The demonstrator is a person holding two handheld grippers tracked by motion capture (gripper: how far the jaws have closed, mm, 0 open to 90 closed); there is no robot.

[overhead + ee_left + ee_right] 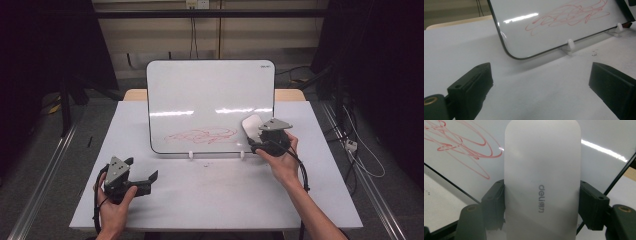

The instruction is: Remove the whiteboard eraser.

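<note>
A whiteboard (210,100) leans upright on two white clips at the middle of the table, with red scribbles (201,135) low on its face. My right gripper (256,136) is shut on a white eraser (251,125), held against the board's lower right area, right of the scribbles. In the right gripper view the eraser (541,180) sits between both jaws and the scribbles (461,147) lie up-left. My left gripper (145,177) rests low at the table's front left, open and holding nothing. In the left gripper view the board's corner (509,53) and scribbles (569,15) lie ahead.
The white table (215,190) has bare room in front of the board. Small dark specks (594,52) lie near a white clip (570,45). Cables hang off the right side (360,150), and dark stands flank the table.
</note>
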